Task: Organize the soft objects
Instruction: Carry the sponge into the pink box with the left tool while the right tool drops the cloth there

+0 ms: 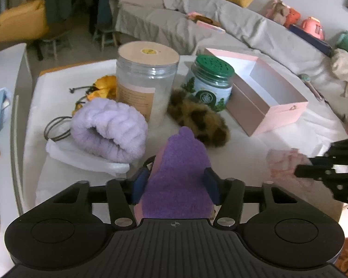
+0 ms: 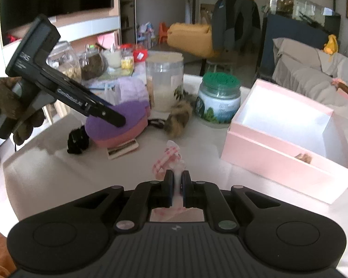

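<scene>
Left gripper (image 1: pixel 176 183) clamps a purple fuzzy sock (image 1: pixel 177 173) above the near table. Right gripper (image 2: pixel 178 185) pinches pink checked fabric (image 2: pixel 167 159). Both seem mid-carry; next likely needs lowering into the open pink box (image 2: pixel 276 159), far right.

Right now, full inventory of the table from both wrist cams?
purple sock: 1, purple with pink edge, clamped in the left gripper
pink checked fabric piece: 1, pink and white, pinched in the right gripper
lavender headband: 1, pale purple, table left
leopard-print scrunchie: 1, tan and black, centre
clear jar: 1, tan lid, behind the headband
green-lidded jar: 1, right of the clear jar
pink box: 1, open, table right
yellow fabric flower: 1, far left
hair ties: several, dark, beside the headband
left gripper: shut on sock
right gripper: shut on fabric
</scene>
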Tool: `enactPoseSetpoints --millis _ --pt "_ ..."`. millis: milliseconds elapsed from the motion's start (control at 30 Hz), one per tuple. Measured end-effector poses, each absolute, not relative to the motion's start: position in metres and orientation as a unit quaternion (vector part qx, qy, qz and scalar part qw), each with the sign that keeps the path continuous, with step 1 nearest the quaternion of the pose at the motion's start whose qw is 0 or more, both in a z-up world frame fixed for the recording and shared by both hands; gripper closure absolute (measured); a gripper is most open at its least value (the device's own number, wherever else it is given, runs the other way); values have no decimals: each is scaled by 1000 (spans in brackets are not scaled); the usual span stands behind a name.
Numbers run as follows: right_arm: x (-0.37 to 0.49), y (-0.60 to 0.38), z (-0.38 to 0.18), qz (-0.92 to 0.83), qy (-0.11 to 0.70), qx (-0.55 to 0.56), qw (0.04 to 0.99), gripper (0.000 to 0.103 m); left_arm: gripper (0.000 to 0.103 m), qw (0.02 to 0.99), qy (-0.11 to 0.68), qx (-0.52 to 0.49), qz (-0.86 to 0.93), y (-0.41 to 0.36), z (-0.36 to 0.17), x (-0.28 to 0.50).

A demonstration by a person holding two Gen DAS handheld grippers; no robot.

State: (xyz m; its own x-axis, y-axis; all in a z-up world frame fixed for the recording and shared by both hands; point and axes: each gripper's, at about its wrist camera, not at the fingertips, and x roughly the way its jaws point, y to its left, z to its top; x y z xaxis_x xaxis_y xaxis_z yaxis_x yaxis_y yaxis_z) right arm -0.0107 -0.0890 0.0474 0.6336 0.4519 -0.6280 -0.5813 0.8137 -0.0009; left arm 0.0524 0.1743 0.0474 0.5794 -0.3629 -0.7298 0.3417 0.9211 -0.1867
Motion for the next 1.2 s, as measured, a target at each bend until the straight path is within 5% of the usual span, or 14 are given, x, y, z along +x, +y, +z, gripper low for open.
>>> enactPoseSetpoints --millis 133,667,967,1033,1100,1200 --pt "-22 -104 57 277 298 -95 909 96 75 909 368 29 -192 161 64 27" --pt "-56 -151 78 238 276 -96 926 96 76 906 304 72 -284 79 110 -33" --pt "-5 -220 143 175 246 -30 953 96 74 902 250 -34 -351 5 149 74" --pt "34 -231 155 180 251 1 951 90 72 887 283 -90 -354 0 140 119" --pt "76 -239 156 179 275 22 944 50 72 884 316 -112 -325 -3 121 152" --pt "118 -250 150 147 285 46 946 43 72 896 320 -132 -279 5 103 165"
